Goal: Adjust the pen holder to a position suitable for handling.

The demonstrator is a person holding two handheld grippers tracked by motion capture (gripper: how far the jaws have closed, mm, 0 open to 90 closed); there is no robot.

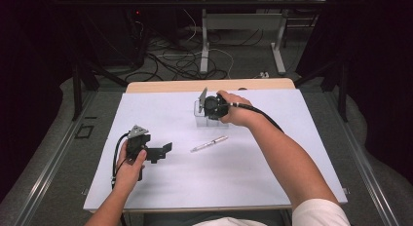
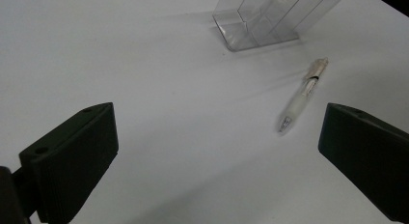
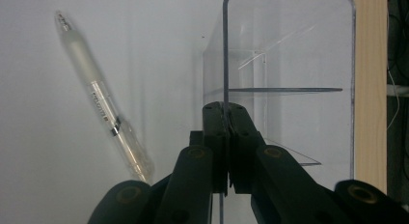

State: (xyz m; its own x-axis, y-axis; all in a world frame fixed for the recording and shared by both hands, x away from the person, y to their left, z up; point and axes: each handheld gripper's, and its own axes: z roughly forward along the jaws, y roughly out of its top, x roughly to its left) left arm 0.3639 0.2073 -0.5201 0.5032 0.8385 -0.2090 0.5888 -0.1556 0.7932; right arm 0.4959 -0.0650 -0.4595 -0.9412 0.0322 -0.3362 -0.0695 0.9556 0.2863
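Over on the far side of the white table (image 1: 160,187), the right gripper (image 1: 210,107) pinches the wall of a clear plastic organizer (image 3: 289,64), arm stretched forward. Left gripper (image 1: 158,150) sits near-left, jaws wide apart, aimed toward the translucent pen (image 1: 209,144) lying mid-table.

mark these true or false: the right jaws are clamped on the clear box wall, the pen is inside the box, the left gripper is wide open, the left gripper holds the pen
1. The right gripper is clamped on a wall of the clear box: true.
2. The pen is inside the box: false, it lies on the table beside the box.
3. The left gripper is wide open: true.
4. The left gripper holds the pen: false, its jaws are empty and the pen lies apart from them.
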